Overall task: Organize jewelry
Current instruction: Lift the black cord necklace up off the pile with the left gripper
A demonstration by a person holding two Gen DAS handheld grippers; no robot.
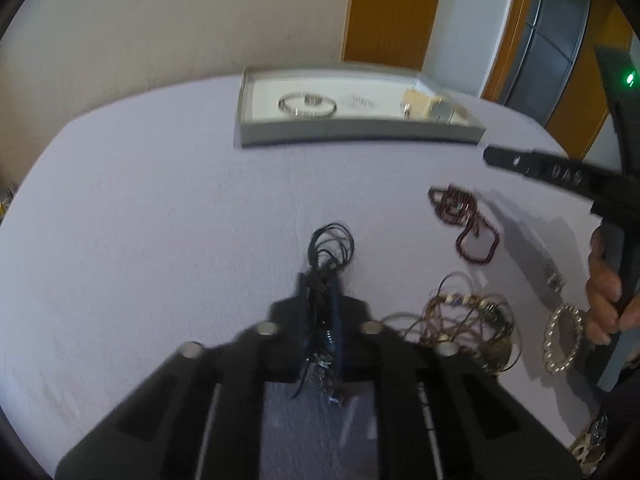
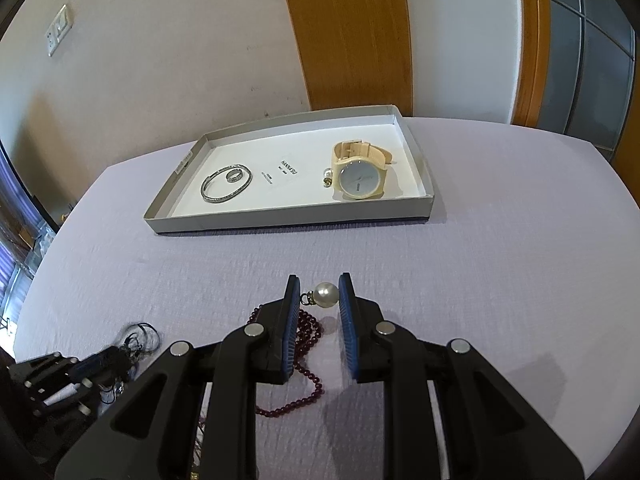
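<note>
On the pale lilac cloth-covered bench [image 2: 500,240], a shallow grey cardboard tray [image 2: 280,222] sits at the far edge against the cream wall [image 2: 160,60], wood door panel [image 2: 352,32] behind. In it: silver bangle [image 2: 226,187], cream wristwatch [image 2: 360,178]. My left fingers [image 1: 320,292] are closed on a tangle of thin black cord [image 1: 332,246]. My right fingers [image 2: 320,292] pinch a white pearl pendant [image 2: 325,295] above the dark red bead string [image 2: 308,364]. Bare cloth lies open between me and the tray.

Right gripper [image 2: 320,294] pinching a pearl earring [image 2: 323,294] above dark red beads [image 2: 308,360], tray [image 2: 288,222] beyond.
</note>
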